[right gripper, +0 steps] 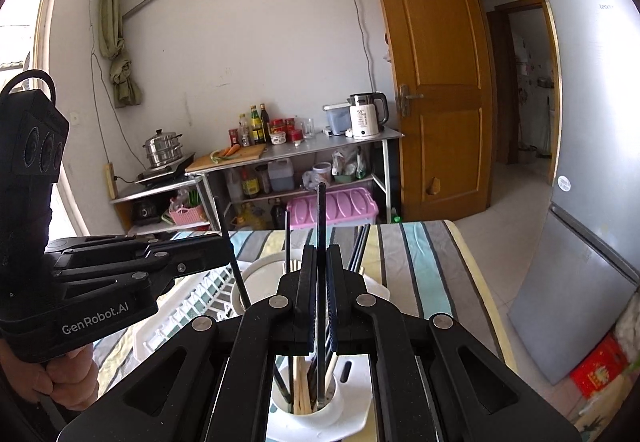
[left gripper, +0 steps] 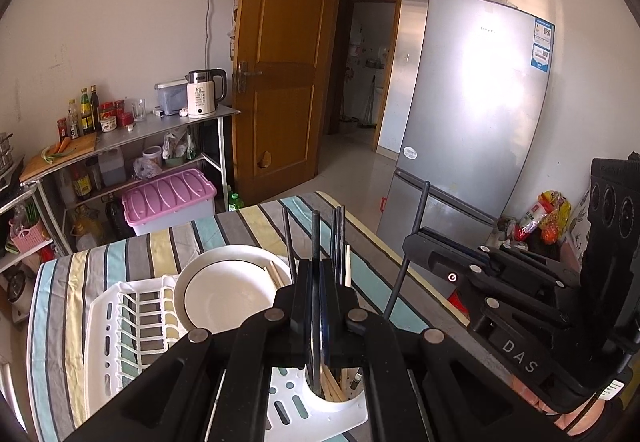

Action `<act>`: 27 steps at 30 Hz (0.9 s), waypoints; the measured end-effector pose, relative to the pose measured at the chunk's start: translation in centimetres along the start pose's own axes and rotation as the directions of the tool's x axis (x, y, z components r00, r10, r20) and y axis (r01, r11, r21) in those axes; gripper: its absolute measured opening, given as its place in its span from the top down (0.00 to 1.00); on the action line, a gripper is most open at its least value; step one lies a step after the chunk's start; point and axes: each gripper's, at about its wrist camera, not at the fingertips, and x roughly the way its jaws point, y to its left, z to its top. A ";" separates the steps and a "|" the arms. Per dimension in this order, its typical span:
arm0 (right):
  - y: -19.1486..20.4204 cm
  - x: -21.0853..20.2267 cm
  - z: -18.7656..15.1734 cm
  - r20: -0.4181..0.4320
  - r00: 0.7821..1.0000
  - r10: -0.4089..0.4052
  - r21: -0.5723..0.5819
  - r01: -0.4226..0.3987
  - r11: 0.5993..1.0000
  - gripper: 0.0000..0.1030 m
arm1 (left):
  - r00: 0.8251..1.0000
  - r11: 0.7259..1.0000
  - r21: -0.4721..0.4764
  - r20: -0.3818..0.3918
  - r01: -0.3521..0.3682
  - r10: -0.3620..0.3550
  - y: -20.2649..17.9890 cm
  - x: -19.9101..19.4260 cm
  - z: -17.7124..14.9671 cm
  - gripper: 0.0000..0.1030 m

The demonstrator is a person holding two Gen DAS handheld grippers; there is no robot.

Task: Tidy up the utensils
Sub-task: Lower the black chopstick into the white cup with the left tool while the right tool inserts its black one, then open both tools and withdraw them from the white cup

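My left gripper (left gripper: 316,270) is shut on a black chopstick (left gripper: 315,238) that stands upright, its lower end in the white utensil cup (left gripper: 340,400) of the drying rack. My right gripper (right gripper: 319,262) is shut on another black chopstick (right gripper: 321,210), also upright over the same cup (right gripper: 316,410). The cup holds several black and wooden chopsticks (right gripper: 300,386). In the left wrist view the right gripper (left gripper: 412,242) shows at right with its chopstick (left gripper: 418,214). In the right wrist view the left gripper (right gripper: 224,250) shows at left with its chopstick (right gripper: 228,242).
A white drying rack (left gripper: 116,330) with a white bowl (left gripper: 228,290) sits on the striped tablecloth (left gripper: 240,230). A fridge (left gripper: 480,102) stands at right, a steel shelf (left gripper: 160,126) with kettle and bottles at back left, a pink box (left gripper: 168,198) below it.
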 end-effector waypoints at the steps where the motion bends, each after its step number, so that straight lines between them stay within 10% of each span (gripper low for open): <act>1: -0.1 0.3 -0.2 -0.007 1.000 -0.001 0.004 0.001 1.000 0.96 | 1.000 1.000 -0.004 -0.009 -0.007 0.007 0.1 0.5 -0.2 0.97; 27: -0.8 0.8 -0.8 -0.046 0.999 -0.005 0.016 0.006 1.000 0.88 | 0.999 0.998 -0.058 0.035 -0.007 0.009 0.9 0.6 -1.9 0.96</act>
